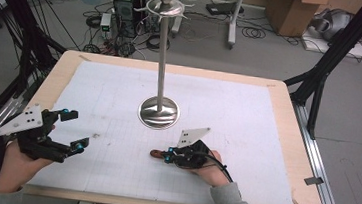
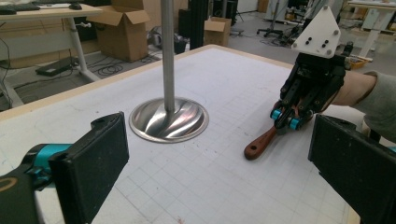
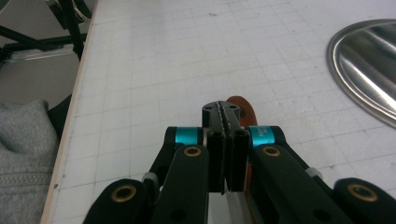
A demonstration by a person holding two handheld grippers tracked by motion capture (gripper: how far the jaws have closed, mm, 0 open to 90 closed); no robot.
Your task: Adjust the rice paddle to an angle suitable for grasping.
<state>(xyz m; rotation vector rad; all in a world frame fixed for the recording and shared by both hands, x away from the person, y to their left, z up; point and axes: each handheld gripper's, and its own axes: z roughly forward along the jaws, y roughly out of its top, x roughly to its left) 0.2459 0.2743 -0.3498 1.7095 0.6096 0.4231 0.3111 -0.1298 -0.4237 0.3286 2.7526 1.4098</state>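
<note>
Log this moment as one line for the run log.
left gripper: open, held above white mat | right gripper: shut on brown wooden handle lying on mat | tall steel stand: upright, mid-table, untouched

The high view looks forward and down over the whole white mat [image 1: 119, 101] from the person's side. Each gripper view rides low along its own jaws — the right one very close to the mat — and both catch the steel stand base [image 2: 169, 120].

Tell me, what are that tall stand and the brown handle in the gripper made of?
The stand looks like polished metal, likely steel: its round base mirrors light in streaks. The handle held by the right gripper looks like reddish-brown wood with a smooth, slightly glossy finish, though plastic can't be excluded.
</note>
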